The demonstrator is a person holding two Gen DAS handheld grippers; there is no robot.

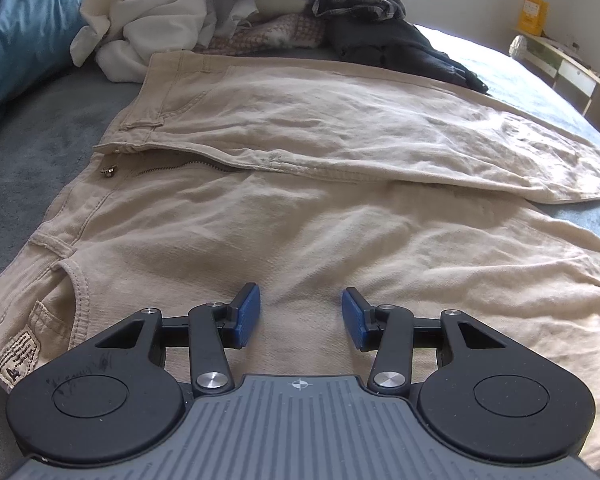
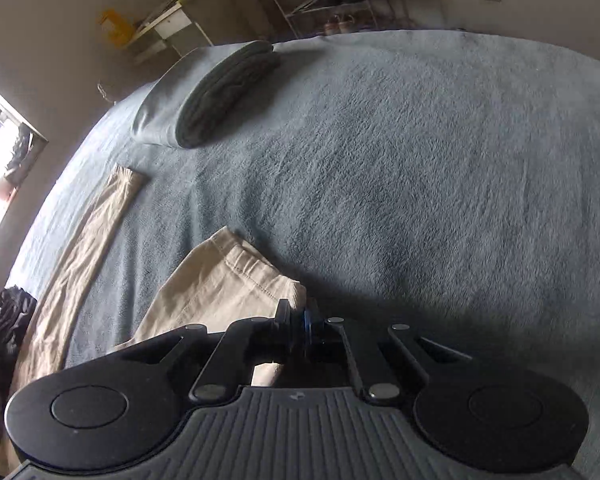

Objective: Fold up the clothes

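Observation:
Beige trousers (image 1: 300,208) lie spread on the grey-blue bed, waistband to the left with the fly unzipped. My left gripper (image 1: 301,316) hovers just above the hip of the near leg, open, blue pads apart with nothing between them. In the right wrist view my right gripper (image 2: 302,320) is shut on the hem corner of the near trouser leg (image 2: 228,280), lifted a little off the bed. The far trouser leg (image 2: 88,224) stretches flat toward the left.
A pile of unfolded clothes (image 1: 236,8) sits beyond the trousers, with a blue duvet (image 1: 24,28) at the far left. A folded dark grey garment (image 2: 224,92) lies on the bed's far corner. Shelves and a small desk (image 2: 168,28) stand by the wall.

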